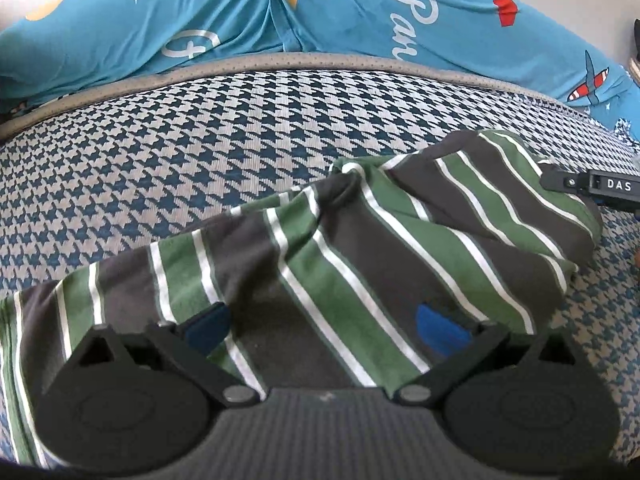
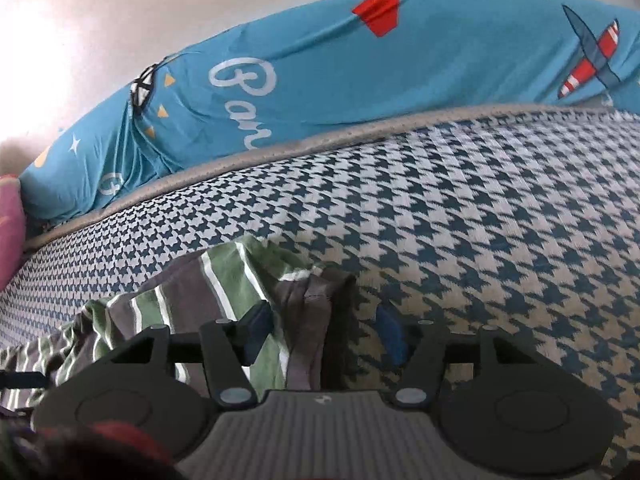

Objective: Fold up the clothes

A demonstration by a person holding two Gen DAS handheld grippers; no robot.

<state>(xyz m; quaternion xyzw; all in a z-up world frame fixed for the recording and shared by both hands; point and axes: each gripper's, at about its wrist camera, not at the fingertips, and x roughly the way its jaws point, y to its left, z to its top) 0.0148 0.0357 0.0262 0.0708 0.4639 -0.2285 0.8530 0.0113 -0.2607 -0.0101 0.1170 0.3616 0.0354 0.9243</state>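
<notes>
A green, grey and white striped garment (image 1: 340, 264) lies crumpled on the houndstooth mattress (image 1: 160, 168). My left gripper (image 1: 324, 328) hovers low over the garment's middle, open wide, with its blue pads (image 1: 208, 328) spread over the cloth. The other gripper's black body (image 1: 592, 188) rests at the garment's far right end. In the right wrist view the garment (image 2: 224, 288) fills the lower left. Its grey folded edge runs between the fingers of my right gripper (image 2: 324, 332). That gripper is open, its left pad (image 2: 258, 328) over the cloth and its right one over the bare mattress (image 2: 480, 240).
A blue bedding roll (image 1: 340, 12) printed with planes, stars and white lettering lies along the far side behind the mattress's grey piped edge (image 1: 280, 64). A pink cushion (image 2: 10, 224) shows at the far left. Bare mattress stretches left of and beyond the garment.
</notes>
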